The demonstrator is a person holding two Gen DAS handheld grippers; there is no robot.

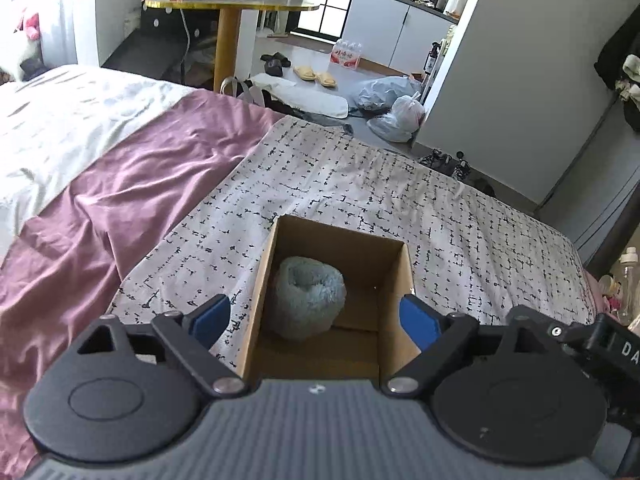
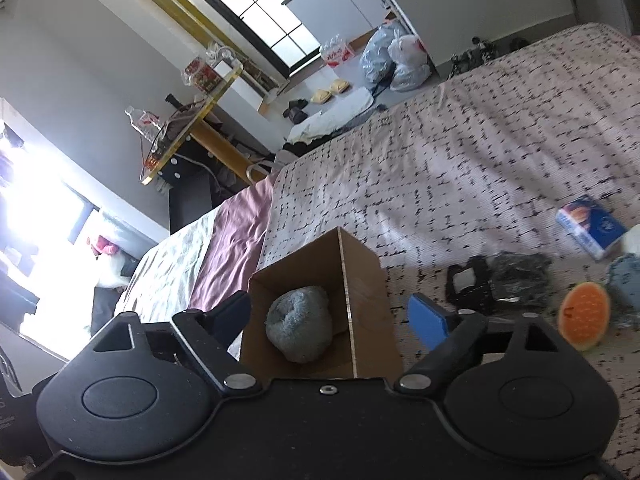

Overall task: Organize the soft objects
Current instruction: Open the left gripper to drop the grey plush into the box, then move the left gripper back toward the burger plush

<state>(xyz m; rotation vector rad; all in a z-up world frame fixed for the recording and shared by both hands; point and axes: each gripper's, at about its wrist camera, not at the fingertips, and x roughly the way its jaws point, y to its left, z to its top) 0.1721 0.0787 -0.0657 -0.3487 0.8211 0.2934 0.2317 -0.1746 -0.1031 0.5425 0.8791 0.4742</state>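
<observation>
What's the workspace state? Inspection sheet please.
Surface: bed with black-and-white patterned cover; mauve sheet alongside.
Job's things: open cardboard box on the cover; fuzzy grey-blue roll inside it.
Clutter: orange slice-shaped toy, black bundle, blue-and-white packet, all on the cover outside the box.
Grippers: left hand-held gripper open, empty, facing the box; right hand-held gripper open, empty, over the box.
Cables: white cord under the round table.
Surroundings: slippers and plastic bags on the floor.
</observation>
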